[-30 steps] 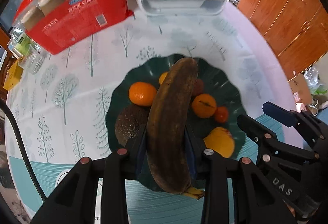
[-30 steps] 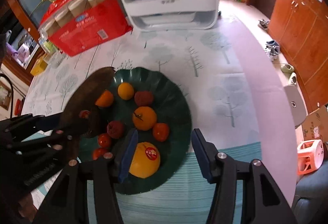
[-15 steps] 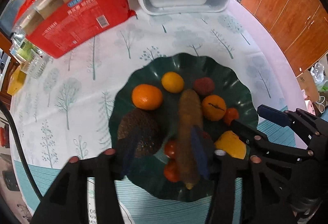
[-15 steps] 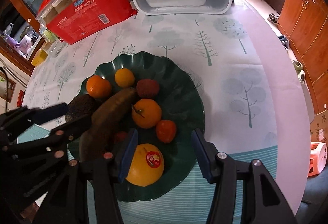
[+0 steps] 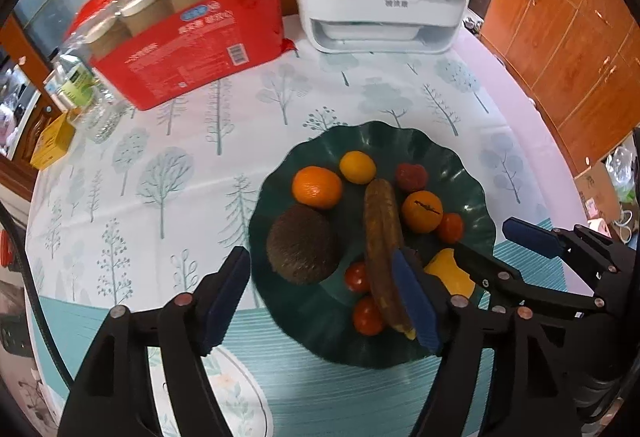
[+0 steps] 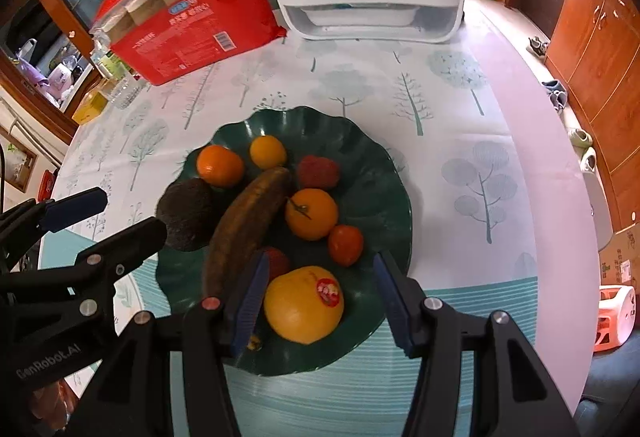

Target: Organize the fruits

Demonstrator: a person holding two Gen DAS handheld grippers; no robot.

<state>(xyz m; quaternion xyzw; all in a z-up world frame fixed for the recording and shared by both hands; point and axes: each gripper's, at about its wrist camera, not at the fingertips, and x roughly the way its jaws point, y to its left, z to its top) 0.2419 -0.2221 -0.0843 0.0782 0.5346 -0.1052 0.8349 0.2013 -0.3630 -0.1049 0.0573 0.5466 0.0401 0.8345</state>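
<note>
Sticker (image 6: 329, 291) on the yellow fruit (image 6: 304, 304) shows only from my right gripper (image 6: 320, 297), jaws apart; my left gripper's (image 5: 320, 293) jaws are opening, the banana (image 5: 383, 249) released.

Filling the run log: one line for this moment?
left gripper: fingers opening, empty | banana: lying in green plate | right gripper: open above yellow fruit

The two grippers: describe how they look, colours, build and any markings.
Both the left gripper and the right gripper are matte black, angular linkage frames with silver and red rivets. Their fingers carry ribbed dark-blue pads. The left gripper's side, seen from the right wrist, bears pale "GenRobot.AI" lettering. A black cable curves along the left wrist view's edge.
</note>
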